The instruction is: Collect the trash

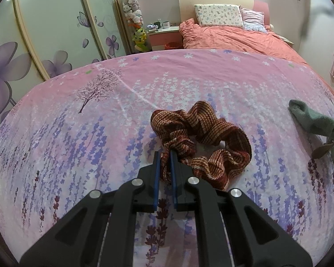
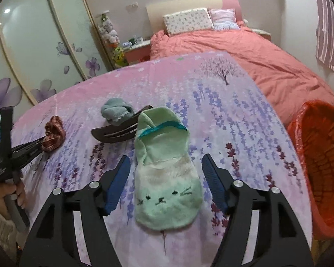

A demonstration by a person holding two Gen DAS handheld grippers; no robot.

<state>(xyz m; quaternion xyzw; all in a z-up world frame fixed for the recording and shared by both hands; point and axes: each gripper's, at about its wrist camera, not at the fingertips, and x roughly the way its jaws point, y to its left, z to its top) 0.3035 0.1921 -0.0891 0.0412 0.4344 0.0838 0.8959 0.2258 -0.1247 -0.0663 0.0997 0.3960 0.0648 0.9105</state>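
On the floral-sheeted bed (image 1: 55, 146), two pickups were under way at once.

The left hand-held gripper (image 1: 165, 155) was clamped narrow on the striped scrunchie (image 1: 202, 142); the right hand-held gripper (image 2: 165, 166) stood wide, straddling the green cat-face sock (image 2: 167, 178) without touching it. Next, it likely needed to lower and close. The red basket (image 2: 322, 155) waited just off the bed's right edge, with open sheet between; a hair clip (image 2: 115, 131) and blue sock (image 2: 115, 111) lay beyond.

A pink bedsheet (image 2: 189, 84) printed with lavender and trees covers the surface. On it lies a pale green cat-face sock (image 2: 164, 178); beyond it a brown hair clip (image 2: 113, 131), a grey-blue sock (image 2: 115, 111), and farther left a striped scrunchie (image 1: 200, 140).
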